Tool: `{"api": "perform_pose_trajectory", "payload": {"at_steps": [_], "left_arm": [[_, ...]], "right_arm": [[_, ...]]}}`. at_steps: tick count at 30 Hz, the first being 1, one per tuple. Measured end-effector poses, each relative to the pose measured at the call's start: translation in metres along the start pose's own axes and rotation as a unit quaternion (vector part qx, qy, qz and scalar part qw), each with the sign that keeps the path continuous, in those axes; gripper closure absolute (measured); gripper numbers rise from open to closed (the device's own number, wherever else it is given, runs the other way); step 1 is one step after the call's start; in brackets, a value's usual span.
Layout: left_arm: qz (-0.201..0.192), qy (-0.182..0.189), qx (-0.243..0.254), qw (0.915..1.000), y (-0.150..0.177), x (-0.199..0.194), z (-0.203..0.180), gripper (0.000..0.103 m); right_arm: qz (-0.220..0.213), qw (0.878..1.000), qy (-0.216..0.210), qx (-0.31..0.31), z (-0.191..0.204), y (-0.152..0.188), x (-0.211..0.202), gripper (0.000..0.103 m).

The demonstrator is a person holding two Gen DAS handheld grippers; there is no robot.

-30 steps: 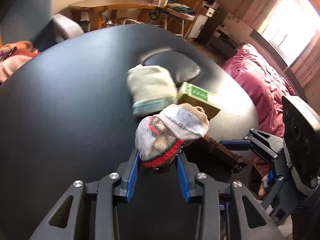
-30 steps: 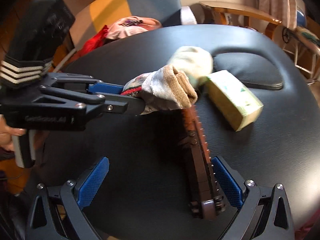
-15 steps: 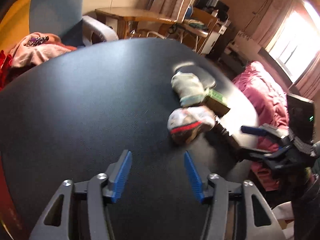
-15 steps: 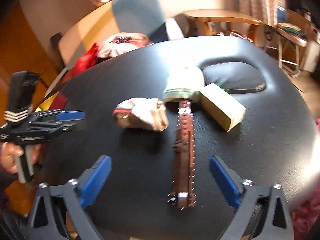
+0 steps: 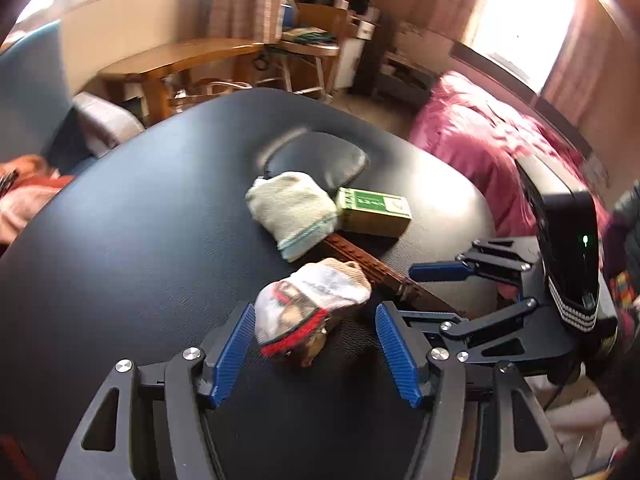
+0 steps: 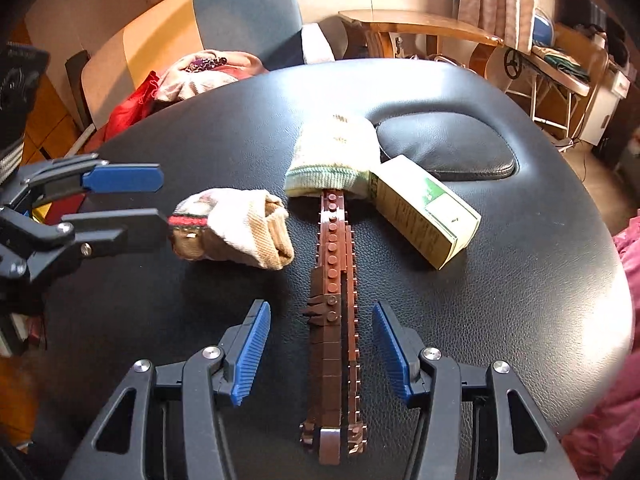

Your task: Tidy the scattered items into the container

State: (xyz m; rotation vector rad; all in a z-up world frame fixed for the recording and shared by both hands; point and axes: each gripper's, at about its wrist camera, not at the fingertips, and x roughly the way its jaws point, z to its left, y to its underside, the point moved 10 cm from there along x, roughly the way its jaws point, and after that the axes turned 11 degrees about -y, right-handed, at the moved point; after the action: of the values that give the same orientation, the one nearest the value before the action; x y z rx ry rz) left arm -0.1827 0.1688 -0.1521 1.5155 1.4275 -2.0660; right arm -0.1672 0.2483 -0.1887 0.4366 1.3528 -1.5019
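Note:
A rolled sock with a red band (image 5: 310,306) (image 6: 232,228) lies on the black padded table (image 5: 120,240) (image 6: 520,280). My left gripper (image 5: 316,344) (image 6: 158,200) is open, its fingers on either side of that sock. A long brown brick piece (image 6: 334,308) (image 5: 376,270) lies lengthwise between the open fingers of my right gripper (image 6: 320,344) (image 5: 400,288). Its far end goes under a cream sock (image 6: 336,156) (image 5: 292,208). A green and tan carton (image 6: 424,208) (image 5: 374,210) lies beside that sock. No container is in view.
A raised black cushion (image 6: 444,148) (image 5: 316,160) sits behind the items. Off the table are a blue chair with clothes (image 6: 208,76), a wooden table (image 5: 176,64) and a pink bed (image 5: 480,148).
My left gripper let go of the red-banded sock, drew back, then came forward around it again. My right gripper pulled back and moved in again over the brown piece.

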Motion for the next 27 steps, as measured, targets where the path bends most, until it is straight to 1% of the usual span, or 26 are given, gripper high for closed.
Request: {"api": "perform_pose_trajectory", "payload": {"at_steps": [5,8,10,12,15,16,17,18,19,20,24,27], "left_arm": [[0.018,-0.005,0.068,0.9975,-0.003,0.021,-0.008,0.039],[0.035,0.001,0.088,0.9955,-0.002,0.033,-0.009,0.039],[0.045,-0.009,0.094,0.9945,-0.001,0.043,-0.006,0.039],[0.059,-0.003,0.074,0.9955,0.005,0.049,-0.002,0.041],[0.069,-0.002,0.043,0.9967,0.017,0.050,0.003,0.053],[0.071,-0.003,0.032,0.9969,0.022,0.051,0.006,0.057],[0.071,-0.005,0.019,0.9973,0.026,0.048,0.008,0.060],[0.071,-0.007,0.006,0.9975,0.029,0.046,0.010,0.061],[0.071,-0.010,-0.007,0.9974,0.032,0.044,0.012,0.065],[0.070,-0.010,-0.019,0.9973,0.034,0.042,0.013,0.067],[0.068,-0.010,-0.079,0.9945,0.050,0.029,0.017,0.068],[0.060,-0.009,-0.126,0.9901,0.066,0.012,0.019,0.068]], "right_arm": [[-0.003,1.000,-0.009,0.006,-0.002,0.006,-0.002,0.047],[-0.004,1.000,-0.011,0.006,-0.001,0.006,-0.003,0.047],[-0.005,1.000,-0.012,0.005,-0.001,0.006,-0.003,0.047],[-0.005,1.000,-0.009,0.002,0.000,0.006,-0.002,0.047],[-0.007,1.000,-0.002,-0.004,0.003,0.003,0.002,0.048],[-0.008,1.000,0.001,-0.006,0.004,0.003,0.002,0.052],[-0.011,1.000,0.007,-0.006,0.003,0.003,0.002,0.061],[-0.013,1.000,0.014,-0.006,0.003,0.002,0.002,0.067],[-0.015,1.000,0.017,-0.004,0.002,0.003,0.001,0.071],[-0.017,1.000,0.017,0.001,0.002,0.004,0.001,0.074],[-0.021,1.000,0.010,0.016,0.006,0.007,-0.002,0.074],[-0.018,1.000,0.002,0.013,0.019,0.014,-0.003,0.074]]}}
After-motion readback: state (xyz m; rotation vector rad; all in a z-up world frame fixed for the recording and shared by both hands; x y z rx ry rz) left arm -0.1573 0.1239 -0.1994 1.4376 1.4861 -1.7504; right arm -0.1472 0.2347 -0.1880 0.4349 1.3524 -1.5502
